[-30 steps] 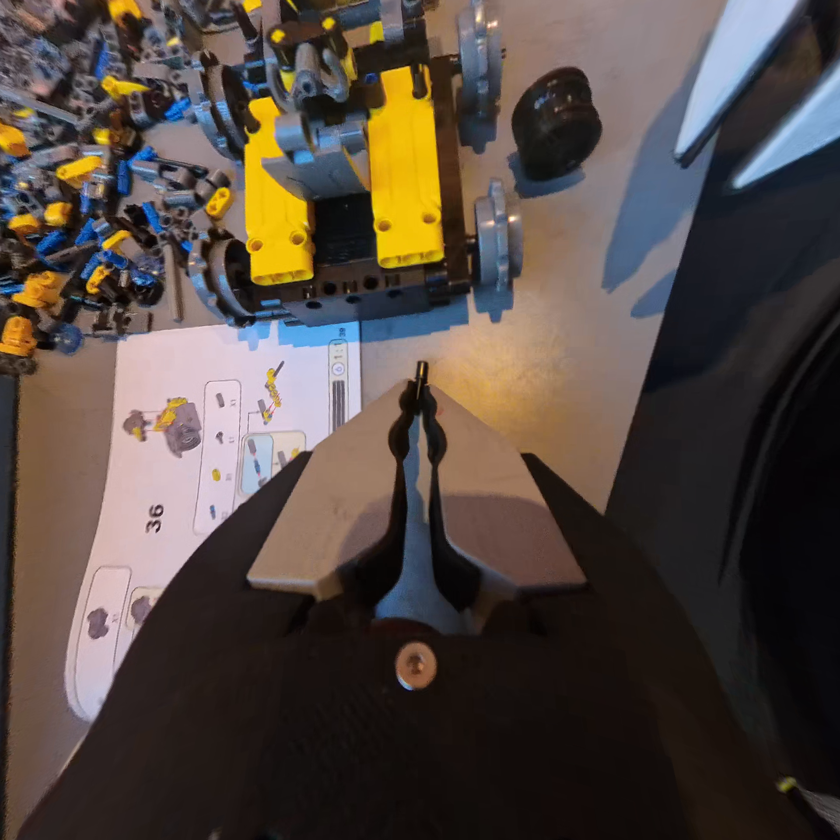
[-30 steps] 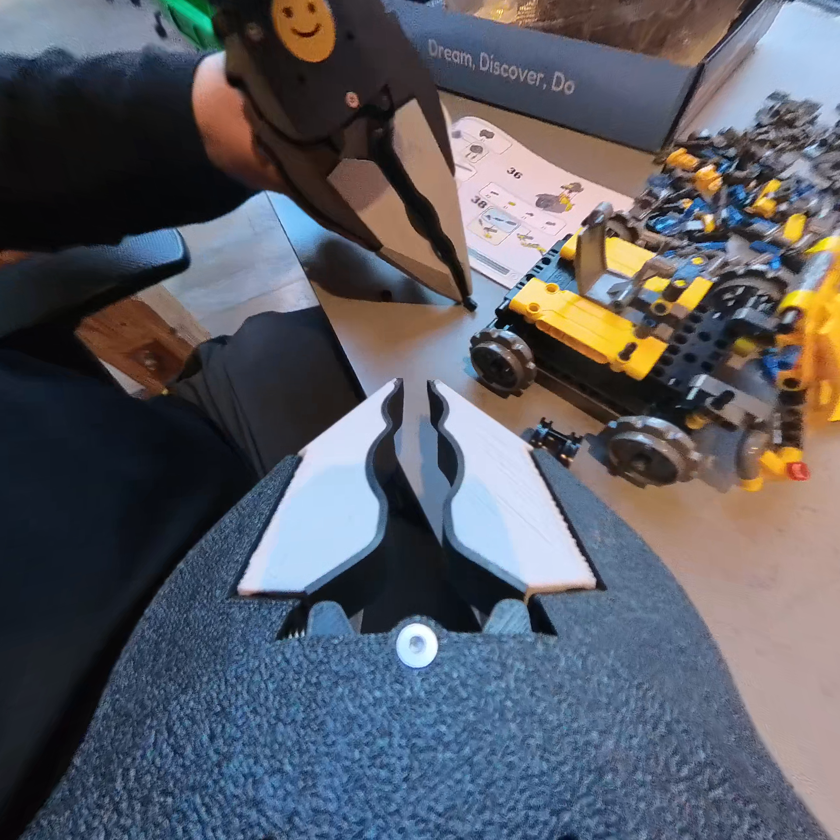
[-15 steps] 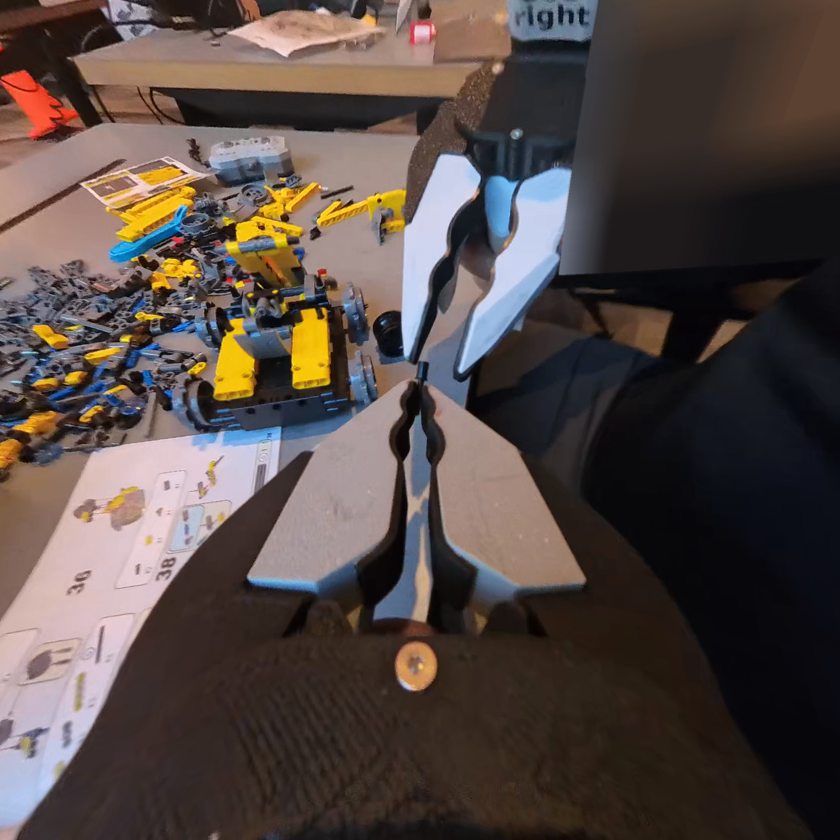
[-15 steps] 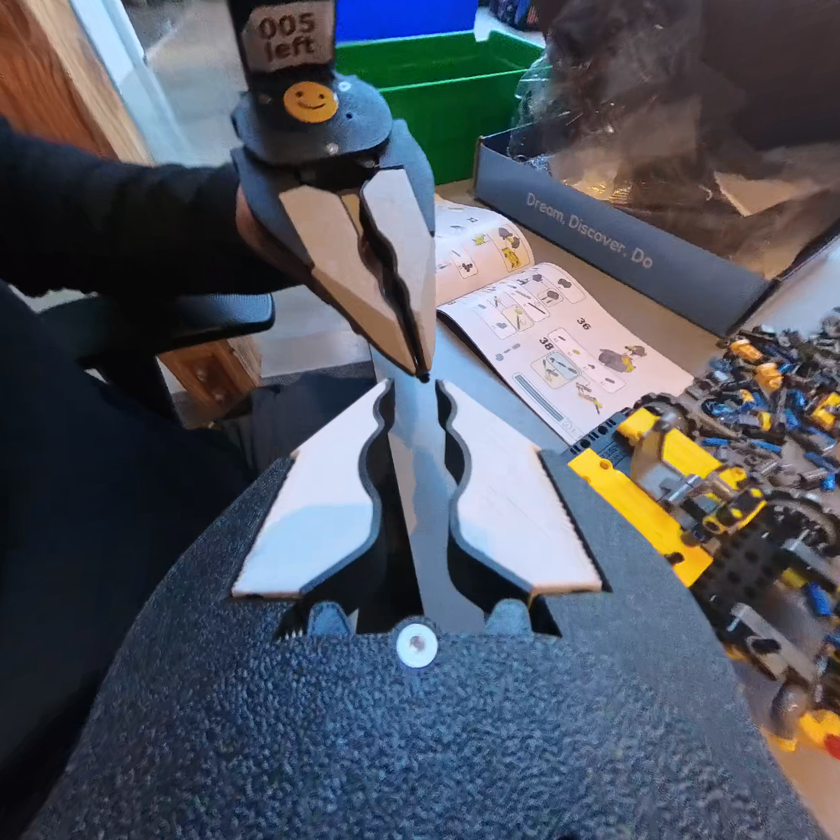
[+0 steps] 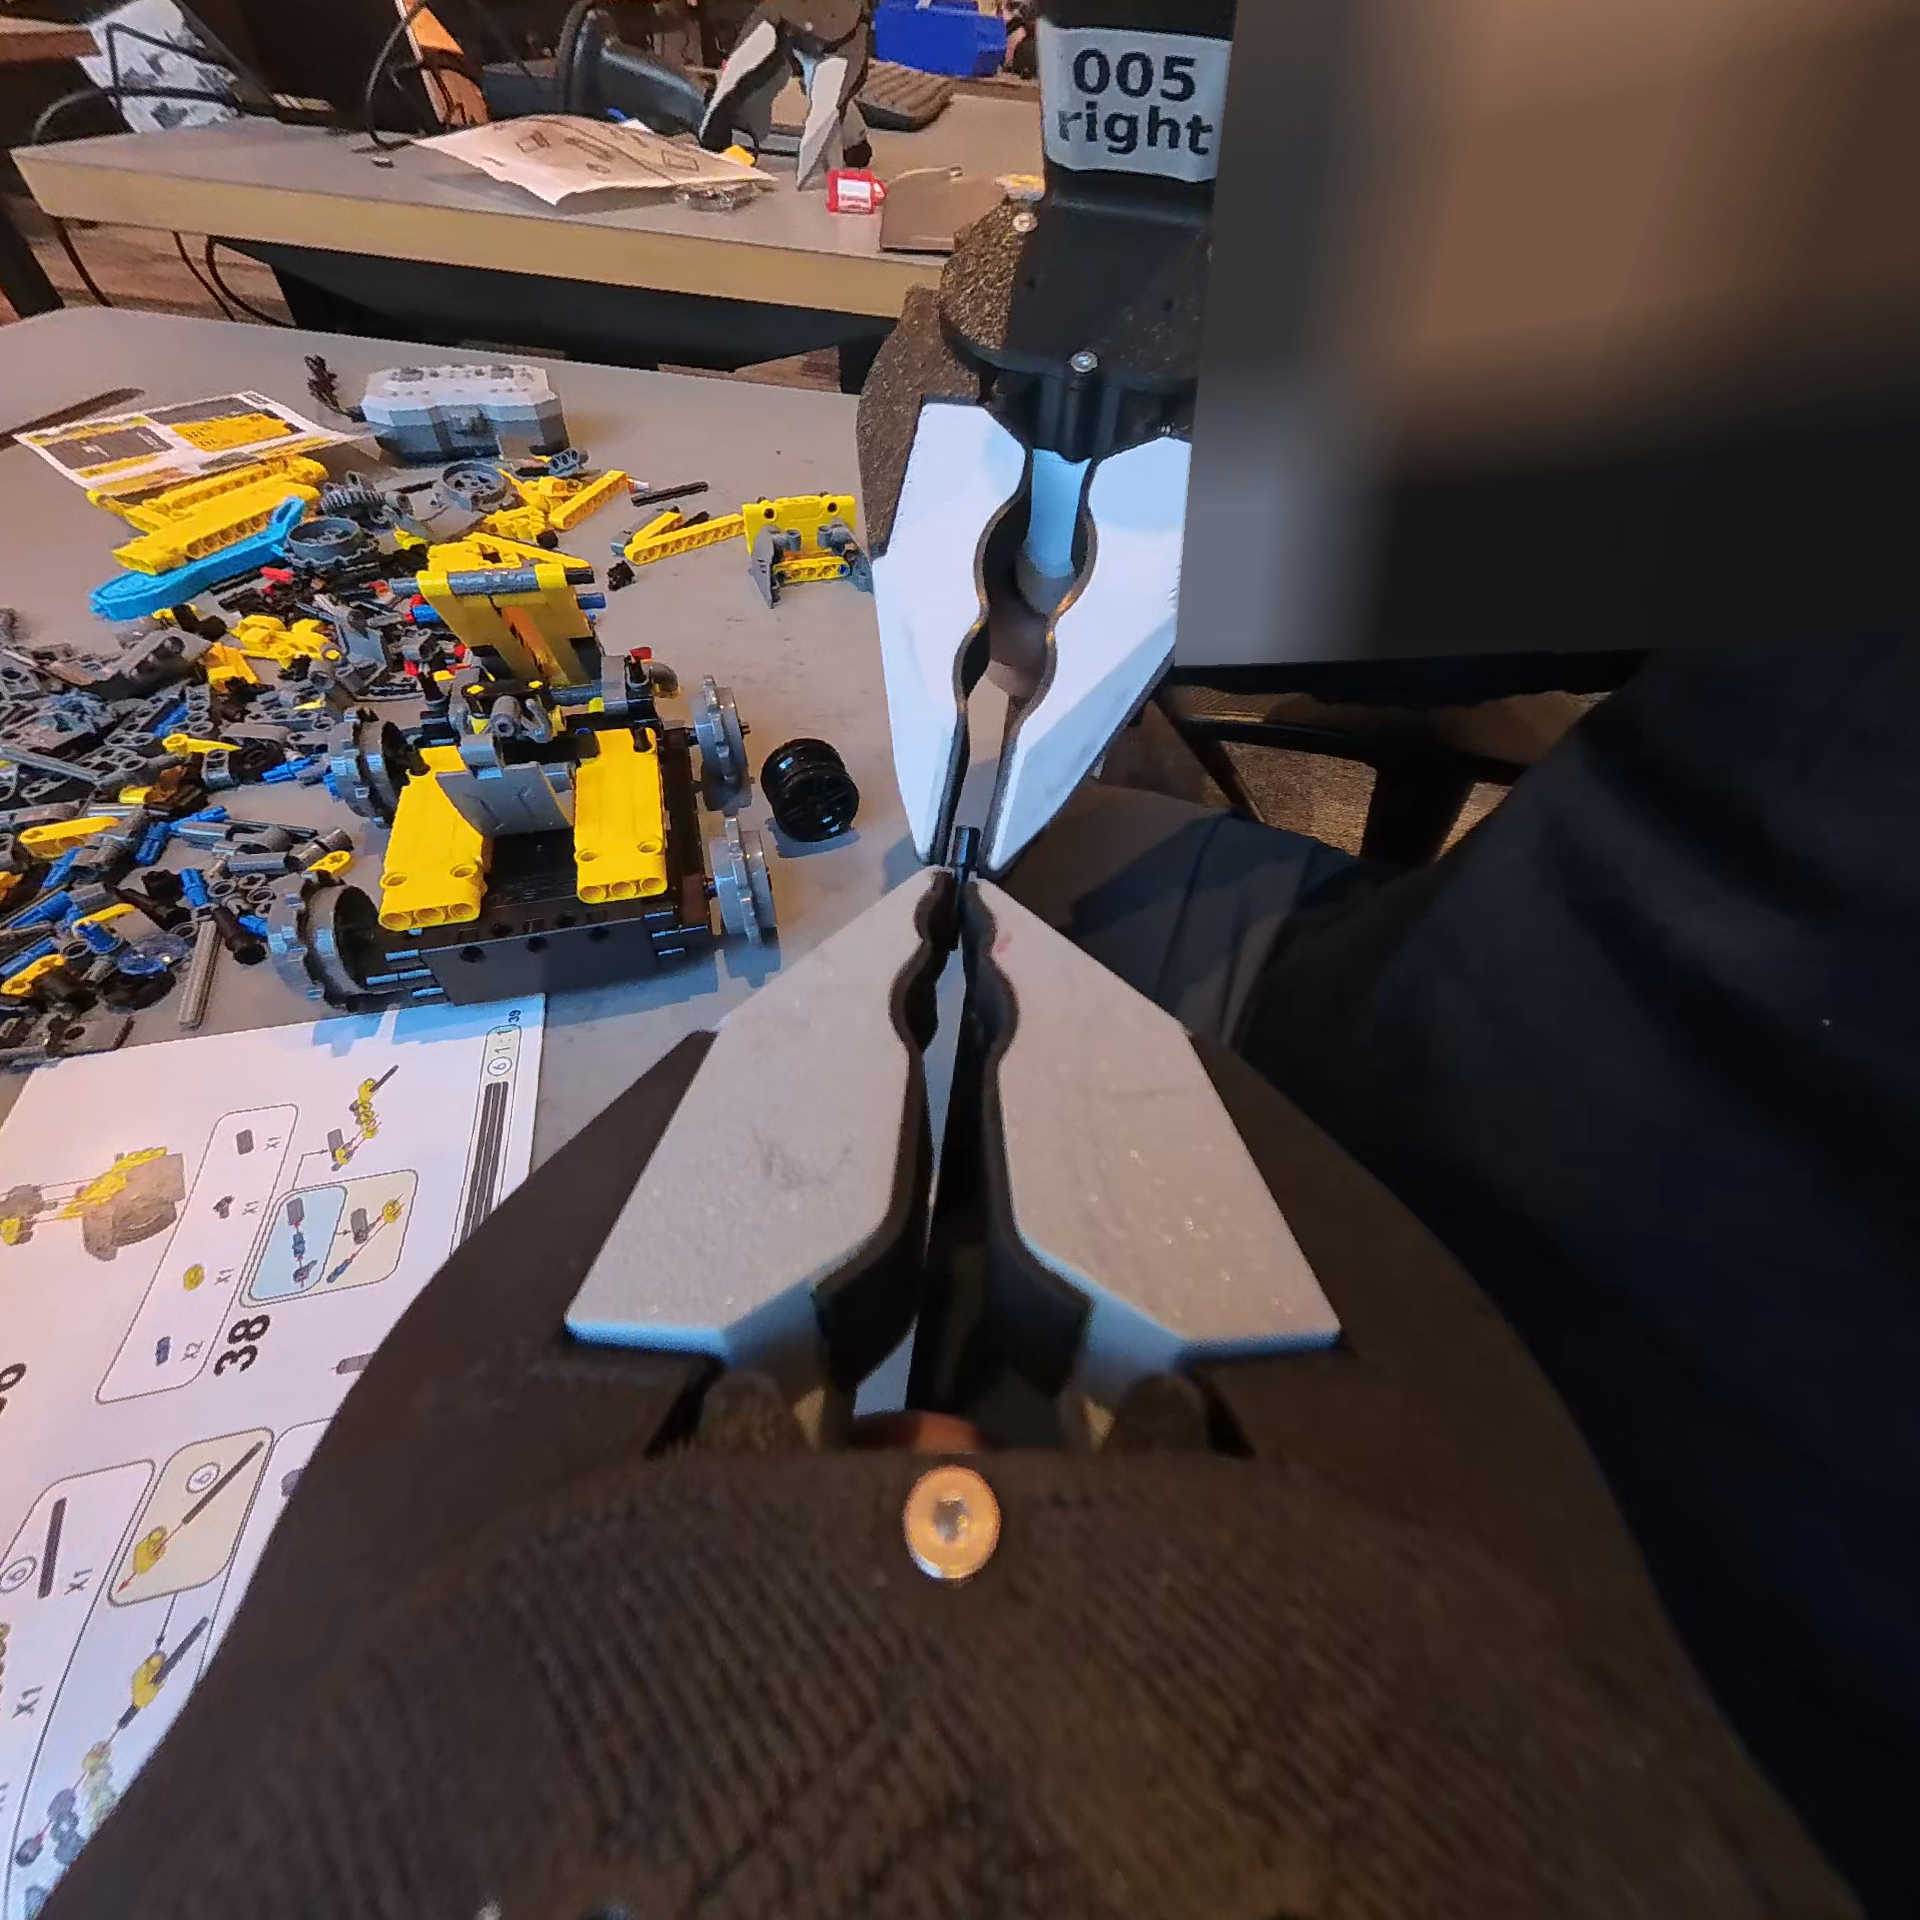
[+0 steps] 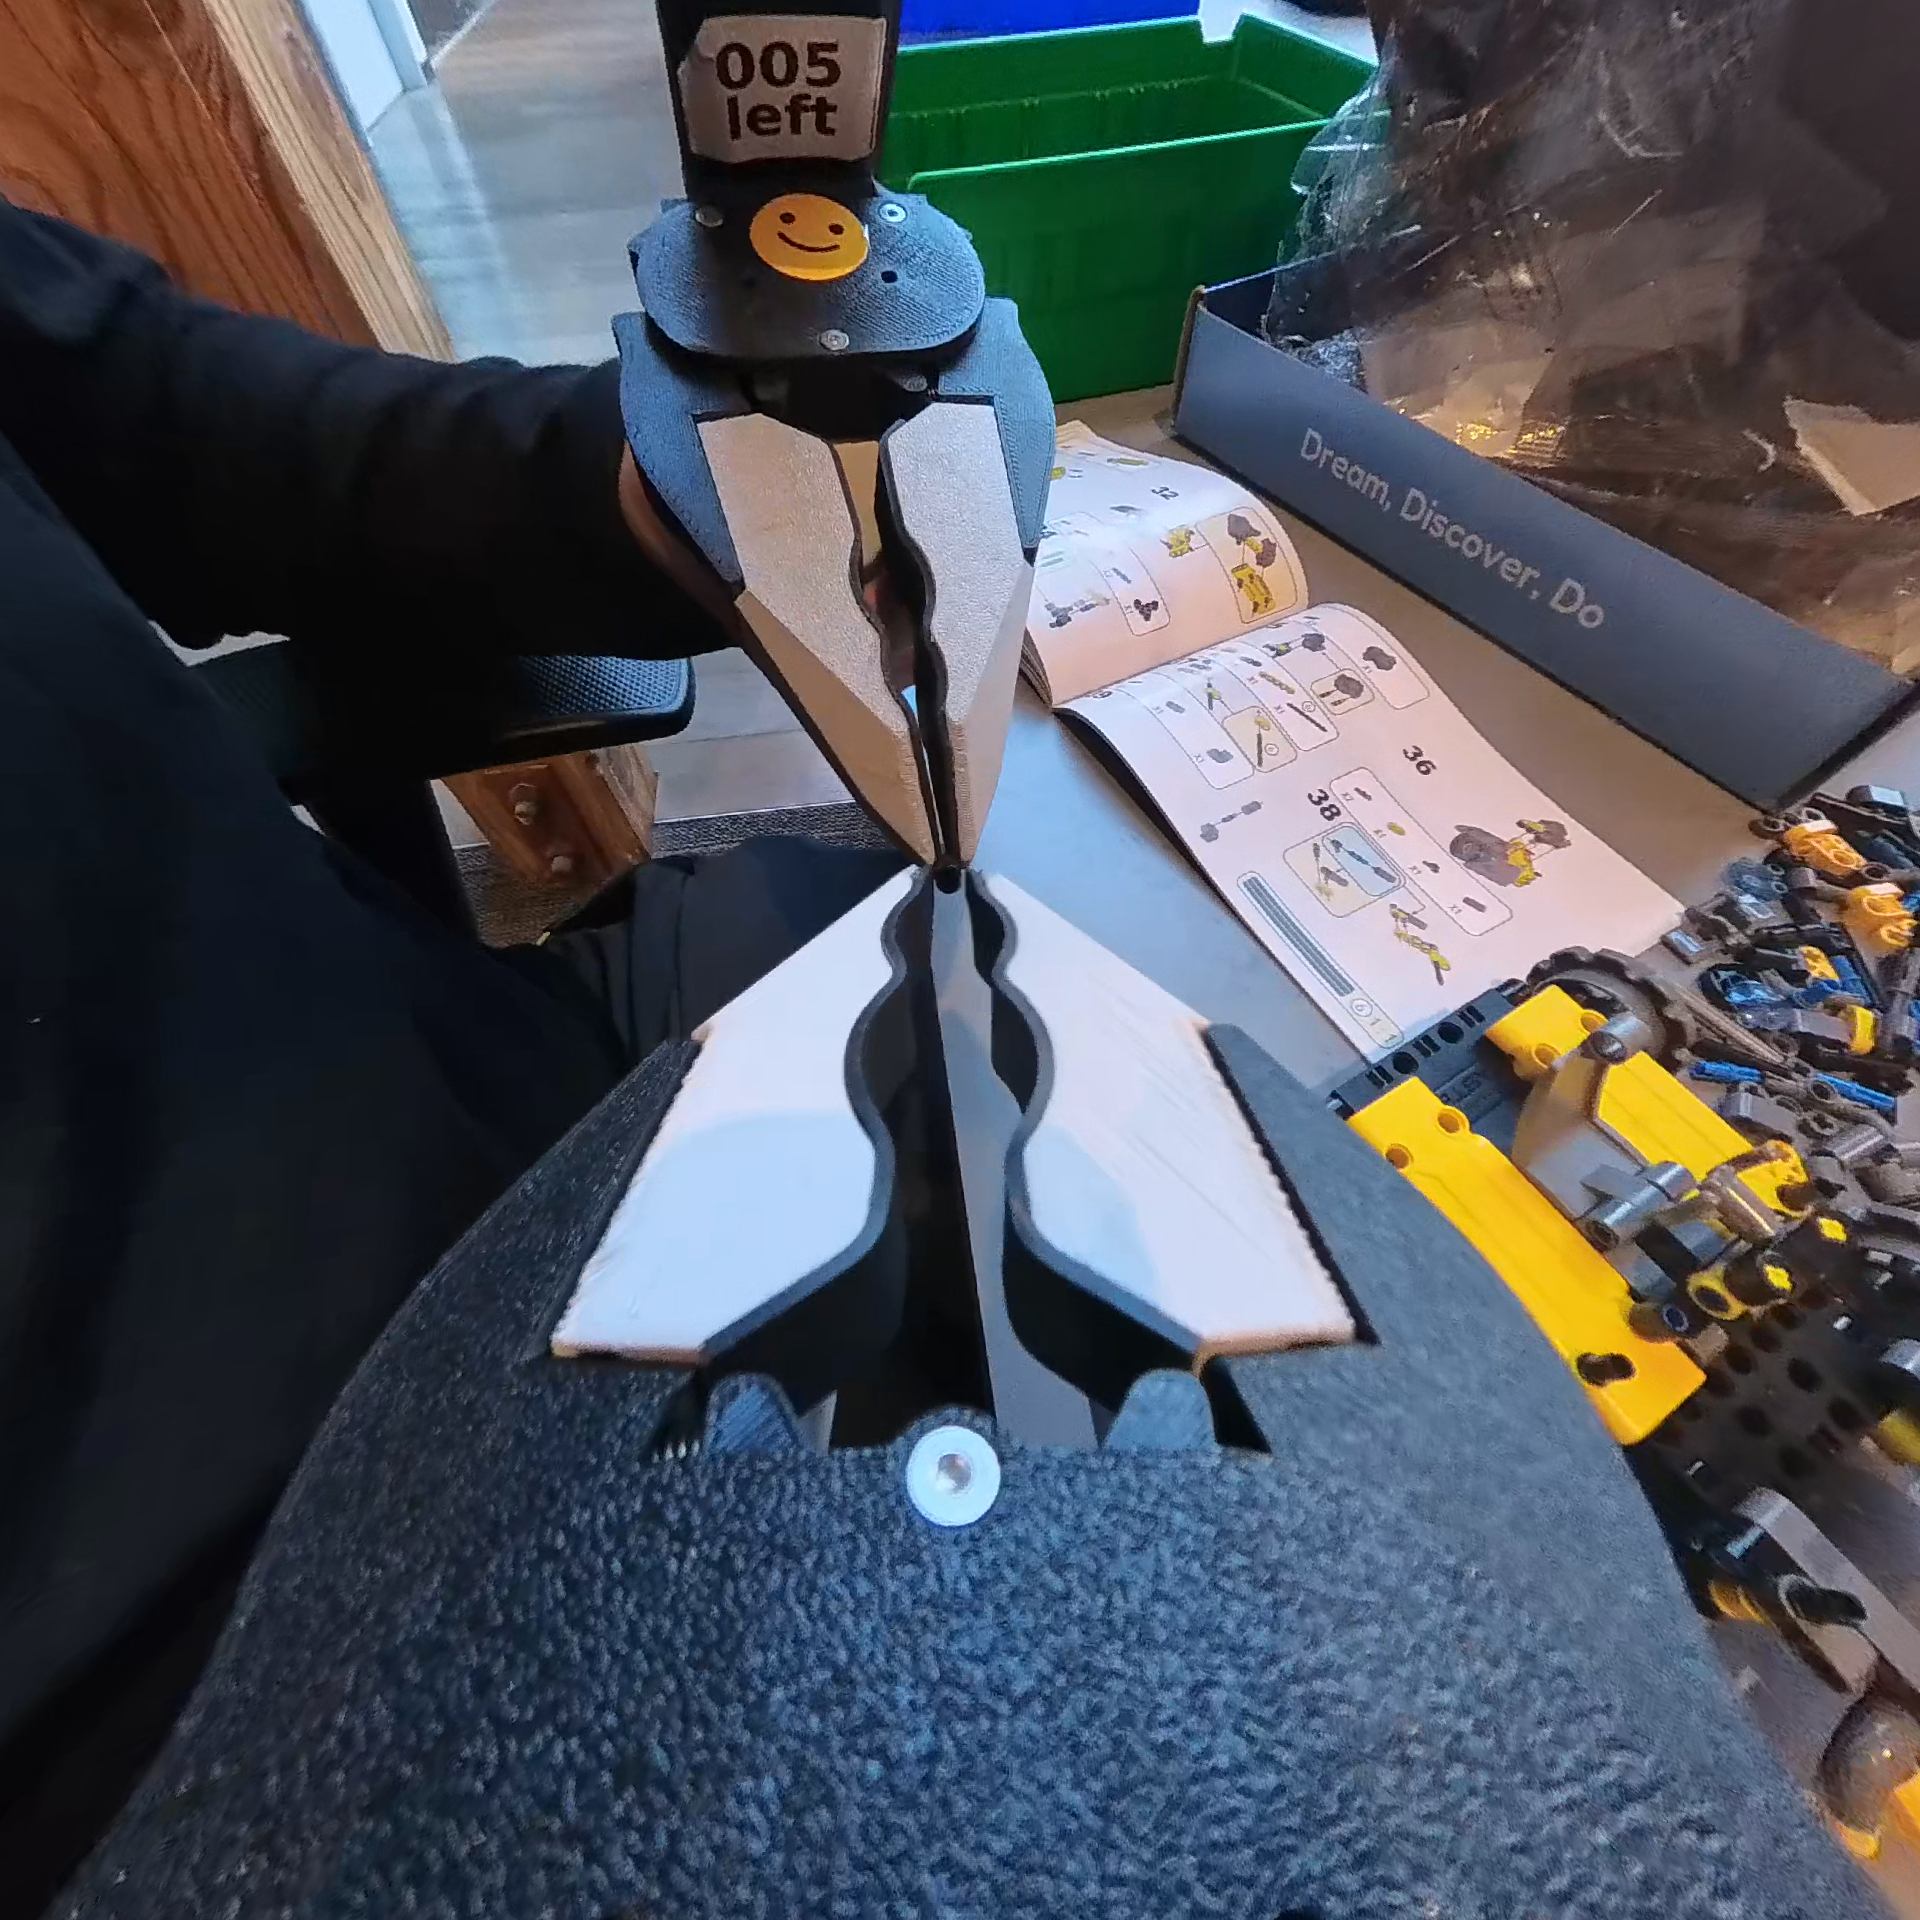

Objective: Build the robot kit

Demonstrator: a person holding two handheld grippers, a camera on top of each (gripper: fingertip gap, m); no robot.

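Both my views are dim, lit in mixed warm and bluish light. The model vehicle (image 5: 540,831) casts soft shadows on the tabletop (image 5: 790,520). Fisheye bending is strong at the edges. The booklet (image 6: 1340,790) is sharp; the near housings are slightly soft.

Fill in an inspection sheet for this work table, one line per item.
Surface: grey table, crowded with parts.
Things held: small black pin, off the table.
Clutter: yellow model vehicle, loose pieces, black wheel, open booklet, cardboard box.
Tools: left tool shut on pin; right tool flanks its other end, grip unclear.
Cables: dark ones by far table.
Surroundings: green bin, dark sleeve.
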